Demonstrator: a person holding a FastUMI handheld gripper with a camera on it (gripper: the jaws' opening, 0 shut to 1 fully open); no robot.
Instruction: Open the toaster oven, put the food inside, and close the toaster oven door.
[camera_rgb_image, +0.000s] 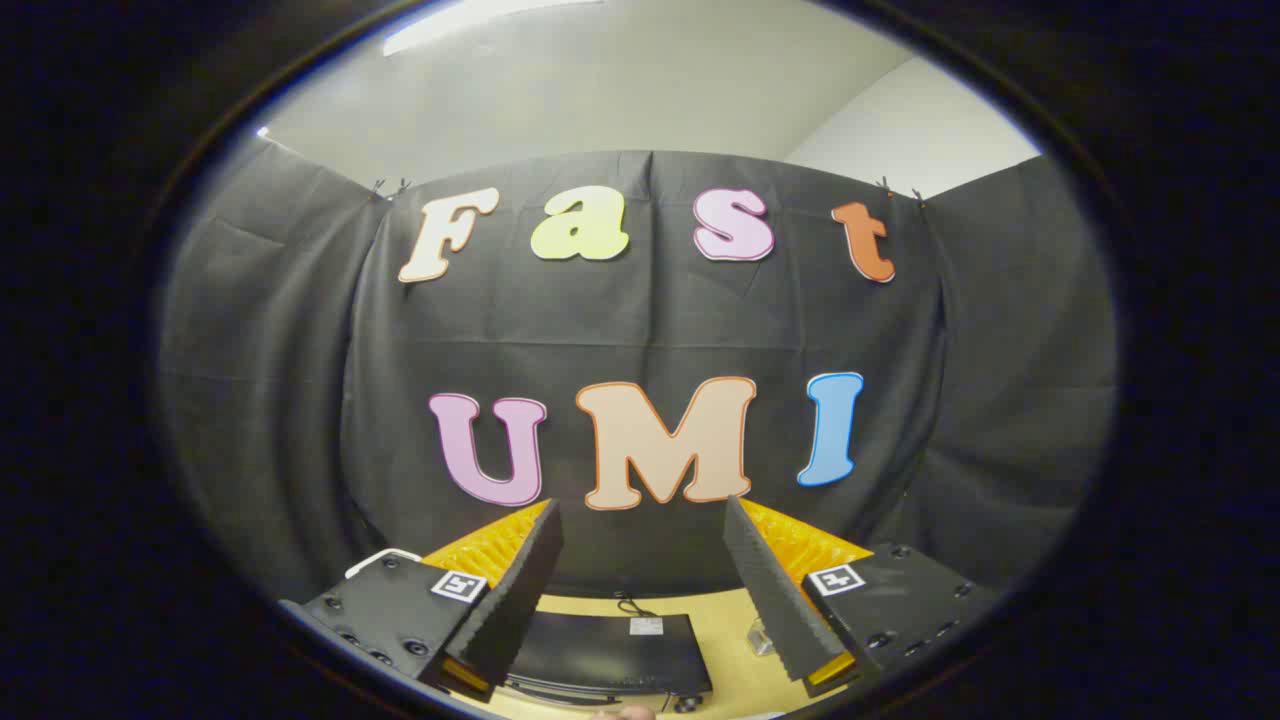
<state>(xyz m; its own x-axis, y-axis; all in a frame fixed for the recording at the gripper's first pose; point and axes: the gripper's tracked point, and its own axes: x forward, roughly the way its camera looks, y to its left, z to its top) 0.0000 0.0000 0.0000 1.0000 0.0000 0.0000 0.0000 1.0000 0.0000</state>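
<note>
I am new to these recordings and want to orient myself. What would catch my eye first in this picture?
First, the gripper, its two ribbed fingers spread wide apart and holding nothing, raised toward the black cloth wall. Below and between the fingers sits a black toaster oven, seen from above, on a light wooden table. A small clear object lies beside it, too small to identify.

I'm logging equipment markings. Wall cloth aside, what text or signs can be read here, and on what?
White sticker on the toaster oven: too small to read.
Two square black-and-white markers on the gripper: patterns, no words.
The gripper is open, holding nothing, above the toaster oven.
</note>
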